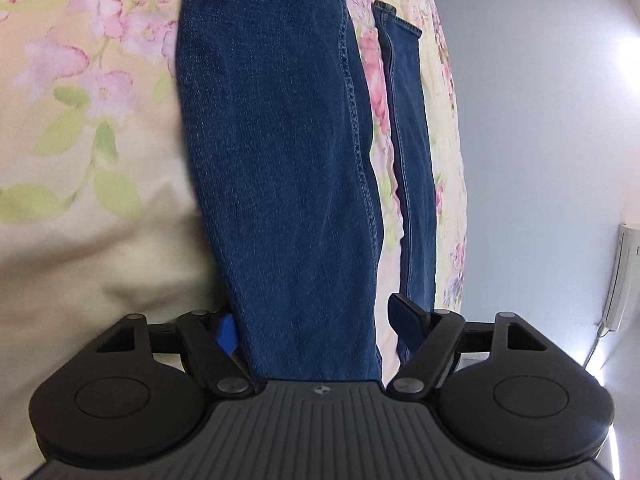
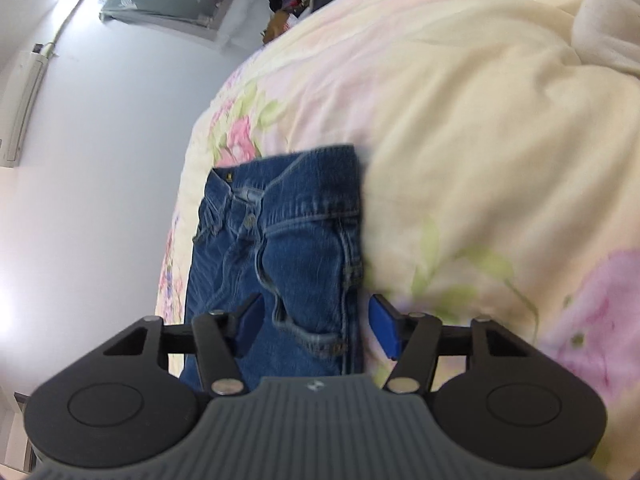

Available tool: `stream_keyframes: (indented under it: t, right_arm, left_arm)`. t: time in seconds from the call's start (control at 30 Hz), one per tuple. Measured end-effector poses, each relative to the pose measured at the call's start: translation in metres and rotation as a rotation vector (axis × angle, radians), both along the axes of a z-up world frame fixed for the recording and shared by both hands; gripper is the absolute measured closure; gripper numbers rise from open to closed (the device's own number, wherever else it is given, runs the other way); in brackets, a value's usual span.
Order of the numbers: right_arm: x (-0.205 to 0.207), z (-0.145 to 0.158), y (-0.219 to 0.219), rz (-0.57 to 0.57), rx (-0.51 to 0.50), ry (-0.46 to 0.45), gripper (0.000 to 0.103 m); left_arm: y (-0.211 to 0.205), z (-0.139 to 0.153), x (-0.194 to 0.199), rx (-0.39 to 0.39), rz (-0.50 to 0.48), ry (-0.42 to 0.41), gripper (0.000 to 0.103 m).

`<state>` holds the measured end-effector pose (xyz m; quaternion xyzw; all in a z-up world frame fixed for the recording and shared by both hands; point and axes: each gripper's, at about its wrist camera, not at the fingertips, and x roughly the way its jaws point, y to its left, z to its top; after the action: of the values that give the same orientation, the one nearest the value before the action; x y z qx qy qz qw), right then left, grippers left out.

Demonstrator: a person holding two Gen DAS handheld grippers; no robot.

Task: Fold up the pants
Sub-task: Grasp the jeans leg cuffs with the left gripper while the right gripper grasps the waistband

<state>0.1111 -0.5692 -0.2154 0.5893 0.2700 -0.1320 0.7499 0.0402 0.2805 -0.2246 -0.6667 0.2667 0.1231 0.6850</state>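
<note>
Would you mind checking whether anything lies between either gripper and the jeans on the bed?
Nothing visible does. The left gripper has its open jaws around a leg of the jeans, and the right gripper straddles the jeans below the waistband. Only the floral bedspread surrounds them.

Bright, even daylight; white glare at wall edges, fisheye bending, motion blur on bedding.

Pants point(image 1: 280, 168) dark blue denim, lighter stitching; bedsheet point(image 1: 88, 92) cream, pink flowers, green leaves; wall point(image 2: 100, 152) pale grey.

Floral bedspread point(image 1: 80, 80), air conditioner point(image 2: 22, 104) on pale wall point(image 2: 112, 140).
</note>
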Motion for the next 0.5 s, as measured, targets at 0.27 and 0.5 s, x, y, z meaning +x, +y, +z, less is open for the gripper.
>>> stream_keyframes:
  t: [0.27, 0.5]
  right_arm:
    - [0.013, -0.004, -0.011, 0.008, -0.046, 0.012, 0.089]
    - [0.018, 0.016, -0.021, 0.065, -0.07, -0.02, 0.099]
  left_arm:
    - [0.016, 0.0, -0.004, 0.002, 0.077, 0.013, 0.066]
    - [0.033, 0.017, -0.012, 0.057, 0.1, -0.043, 0.094]
